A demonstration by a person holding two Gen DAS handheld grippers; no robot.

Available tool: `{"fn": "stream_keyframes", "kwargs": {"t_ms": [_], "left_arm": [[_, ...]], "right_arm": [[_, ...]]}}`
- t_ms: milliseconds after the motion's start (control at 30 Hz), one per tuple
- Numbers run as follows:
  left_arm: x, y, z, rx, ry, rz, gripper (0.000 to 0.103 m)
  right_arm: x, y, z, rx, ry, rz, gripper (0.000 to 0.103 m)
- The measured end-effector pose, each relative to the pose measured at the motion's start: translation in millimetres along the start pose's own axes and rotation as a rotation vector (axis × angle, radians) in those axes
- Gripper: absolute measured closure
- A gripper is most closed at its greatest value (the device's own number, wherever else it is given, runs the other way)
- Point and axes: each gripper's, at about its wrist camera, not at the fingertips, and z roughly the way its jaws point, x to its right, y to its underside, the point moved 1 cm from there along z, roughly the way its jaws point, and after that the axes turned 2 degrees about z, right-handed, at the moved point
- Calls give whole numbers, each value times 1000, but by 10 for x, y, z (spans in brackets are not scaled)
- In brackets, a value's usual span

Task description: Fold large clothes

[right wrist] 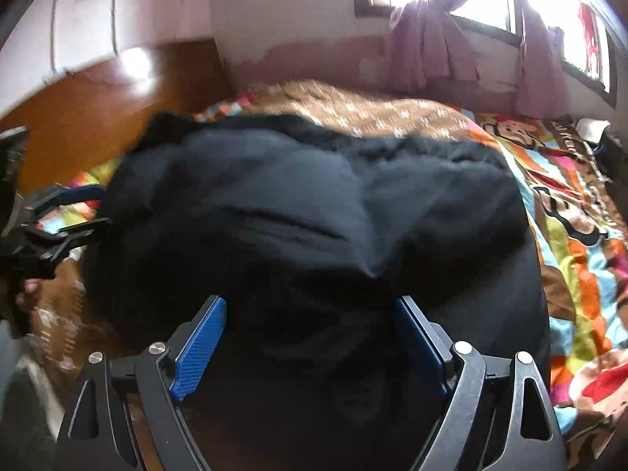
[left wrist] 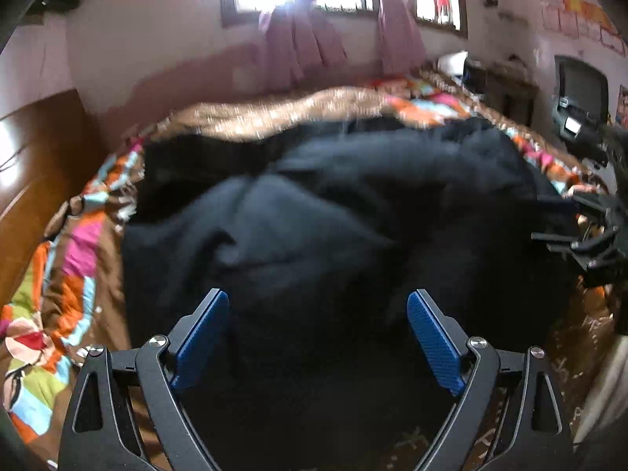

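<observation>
We hold the left tool (left wrist: 318,337) over the near left part of the dark garment (left wrist: 333,216), jaws spread wide and gripping nothing. The garment lies bunched on the bed's patterned quilt (right wrist: 581,235), so our right tool (right wrist: 310,341), equally wide and empty, hovers ready to gather an edge.

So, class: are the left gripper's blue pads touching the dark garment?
Apart. In the left wrist view the left gripper stands open, pads clear of the dark garment.
</observation>
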Motion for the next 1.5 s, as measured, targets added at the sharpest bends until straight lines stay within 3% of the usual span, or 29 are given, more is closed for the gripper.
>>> {"fn": "stream_keyframes", "kwargs": {"t_ms": [233,500,967,1500], "left_arm": [[-307,-383,503,-20,-26,-129,12],[-507,-723,865,-26,-76,-100,1],[-960,-831,1326,-119,-47,-226,1],[-991,-691,1402,-43,11,-286,0]], "right_arm": [[311,-342,438,-16,34,81,10],[684,-674,862,-56,77,117,0],[991,-934,1281,-138,13,167,0],[952,-814,1408,-78,8,167,0]]}}
